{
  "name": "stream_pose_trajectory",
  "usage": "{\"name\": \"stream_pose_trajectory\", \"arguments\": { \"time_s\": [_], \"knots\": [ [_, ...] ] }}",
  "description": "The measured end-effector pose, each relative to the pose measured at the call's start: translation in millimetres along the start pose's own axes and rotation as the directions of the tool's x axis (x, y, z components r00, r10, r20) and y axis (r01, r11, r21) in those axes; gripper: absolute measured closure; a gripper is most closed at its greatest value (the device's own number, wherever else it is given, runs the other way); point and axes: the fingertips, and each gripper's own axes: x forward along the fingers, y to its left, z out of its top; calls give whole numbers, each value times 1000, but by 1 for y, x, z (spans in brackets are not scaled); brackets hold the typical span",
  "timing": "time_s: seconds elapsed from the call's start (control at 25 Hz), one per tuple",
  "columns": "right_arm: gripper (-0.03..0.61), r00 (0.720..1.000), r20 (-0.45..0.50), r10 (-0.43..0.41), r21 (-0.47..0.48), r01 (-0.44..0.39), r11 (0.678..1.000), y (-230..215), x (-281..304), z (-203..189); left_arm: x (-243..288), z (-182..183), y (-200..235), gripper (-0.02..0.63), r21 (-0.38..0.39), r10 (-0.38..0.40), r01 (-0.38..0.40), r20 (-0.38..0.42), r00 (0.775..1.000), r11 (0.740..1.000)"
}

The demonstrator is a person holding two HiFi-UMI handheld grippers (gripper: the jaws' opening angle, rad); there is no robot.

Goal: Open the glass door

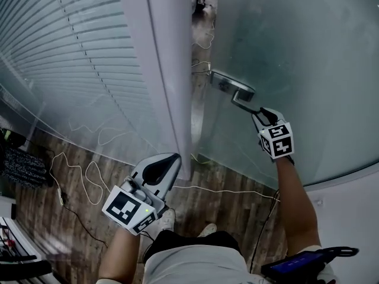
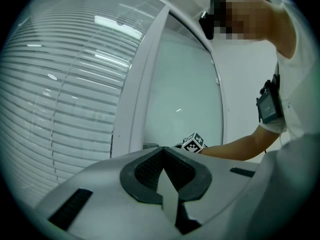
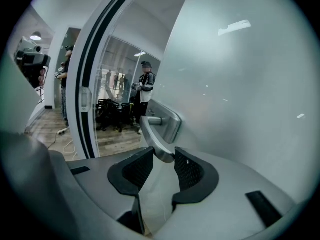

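Holding two grippers, one in each hand, I stand at the one glass door [image 1: 296,46], a frosted pane that fills the right of the head view. It stands ajar, with a narrow gap between its edge and the single white frame post [image 1: 161,70]. My right gripper [image 3: 162,156] has its two pads closed on the free end of the door's one lever handle [image 3: 152,134], one pad against each side of the metal (so they sit fairly wide). From there the lever runs up to its one square backplate [image 3: 169,115] on the glass. My left gripper [image 2: 162,151] sits low in front of the post, well apart from the door, its two jaws brought together tip to tip with nothing between them. There is one marker cube [image 1: 277,139] on the right gripper and one on the left, two in all. Left of the post is one glass panel backed by slatted blinds [image 1: 65,46]. Below lies the wood floor [image 1: 83,223], strewn with several pale cables [image 1: 77,170]. Through the gap, the right gripper view shows one person in a cap [image 3: 145,84] in the room beyond (farther figures are too small to count).
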Motion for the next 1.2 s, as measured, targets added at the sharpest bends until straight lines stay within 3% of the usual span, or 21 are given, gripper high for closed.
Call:
{"name": "stream_pose_trajectory", "arguments": {
  "time_s": [0.32,0.52,0.6,0.64,0.92,1.2],
  "knots": [
    [445,998,13,-67,85,65,994,-26,5,-2,-3,-1,6,614,-4,20,-20,-1,1000,1000],
    [464,991,98,-95,145,80,986,-29,-20,15,-2,2,10,615,-5,6,-5,3,1000,1000],
    [561,981,156,-118,164,92,982,-27,-42,28,-3,4,10,615,-6,-5,5,3,1000,1000],
    [575,975,182,-127,174,95,980,-25,-53,32,-4,4,9,615,-4,-12,12,2,1000,1000],
    [575,932,294,-211,251,138,958,-3,-130,46,-5,1,7,615,16,-85,85,5,996,996],
    [575,886,324,-331,324,224,919,41,-212,54,-14,14,0,615,38,-218,217,29,975,975]
  ]
}}
